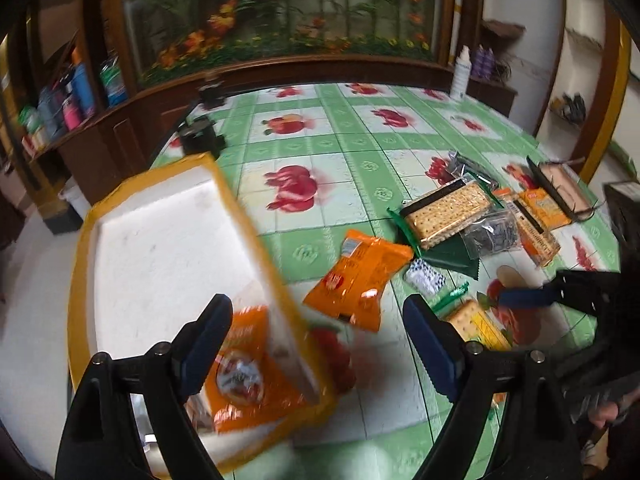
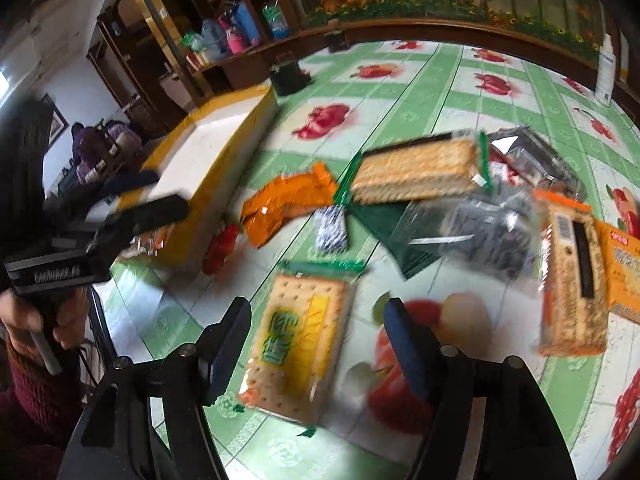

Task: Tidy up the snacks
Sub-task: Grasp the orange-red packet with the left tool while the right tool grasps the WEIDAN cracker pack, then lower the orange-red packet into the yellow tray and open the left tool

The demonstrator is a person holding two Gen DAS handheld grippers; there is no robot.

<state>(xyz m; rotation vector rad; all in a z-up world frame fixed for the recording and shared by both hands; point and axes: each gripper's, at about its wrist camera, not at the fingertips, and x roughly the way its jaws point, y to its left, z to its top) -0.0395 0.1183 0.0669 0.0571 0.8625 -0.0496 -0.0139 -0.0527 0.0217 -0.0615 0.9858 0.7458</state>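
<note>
My left gripper (image 1: 316, 344) is open above the near corner of a white foam box with a yellow rim (image 1: 160, 240) (image 2: 224, 148). An orange snack pack (image 1: 244, 372) lies inside that corner. My right gripper (image 2: 316, 344) is open low over the table; a green-and-yellow cracker pack (image 2: 300, 340) (image 1: 476, 320) lies flat between its fingers, with gaps to both pads. Further out lie an orange pack (image 1: 360, 276) (image 2: 288, 204), a big cracker pack in green wrap (image 1: 444, 214) (image 2: 416, 170), a dark clear bag (image 2: 488, 232) and a sesame cracker pack (image 2: 572, 280).
A small blue-and-white sweet (image 2: 330, 228) and a red pack (image 2: 220, 248) lie near the box. An orange carton (image 2: 624, 276) sits at the right. Black objects (image 2: 288, 76) and a white bottle (image 2: 606, 68) stand along the far edge of the green fruit-print tablecloth (image 1: 340, 148).
</note>
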